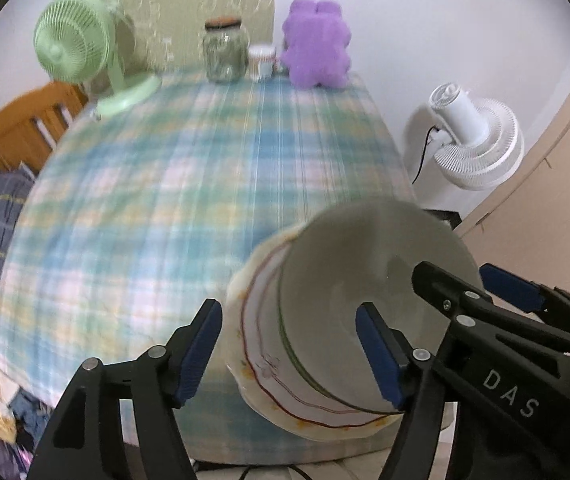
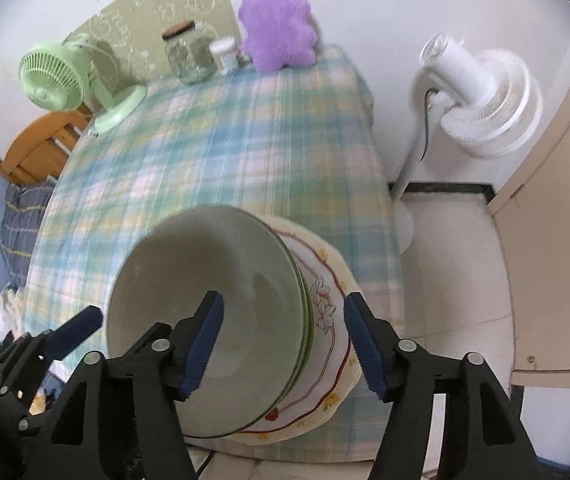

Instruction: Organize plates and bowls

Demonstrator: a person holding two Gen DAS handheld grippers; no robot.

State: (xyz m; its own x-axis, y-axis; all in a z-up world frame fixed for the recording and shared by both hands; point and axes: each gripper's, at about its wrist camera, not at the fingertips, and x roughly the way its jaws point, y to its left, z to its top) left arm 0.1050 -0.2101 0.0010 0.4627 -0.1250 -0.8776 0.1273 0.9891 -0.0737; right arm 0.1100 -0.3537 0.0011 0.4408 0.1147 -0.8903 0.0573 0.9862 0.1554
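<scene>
A white bowl (image 1: 365, 264) with a green rim line sits on a cream floral plate (image 1: 257, 320) with a red line, stacked at the near edge of the plaid-clothed table (image 1: 145, 200). My left gripper (image 1: 291, 354) is open, its blue pads apart on either side of the stack's left rim and not pressing on it. In the right wrist view the bowl (image 2: 205, 264) and floral plate (image 2: 329, 320) lie under my right gripper (image 2: 285, 344), which is open and straddles the stack's right rim. Each gripper shows at the other view's edge.
At the table's far end stand a green desk fan (image 1: 69, 48), a glass jar (image 1: 225, 52), a white cup (image 1: 263, 60) and a purple plush toy (image 1: 317, 44). A white floor fan (image 2: 481, 100) and a cabinet door (image 2: 557, 240) are right of the table. A wooden chair (image 1: 25, 124) is at the left.
</scene>
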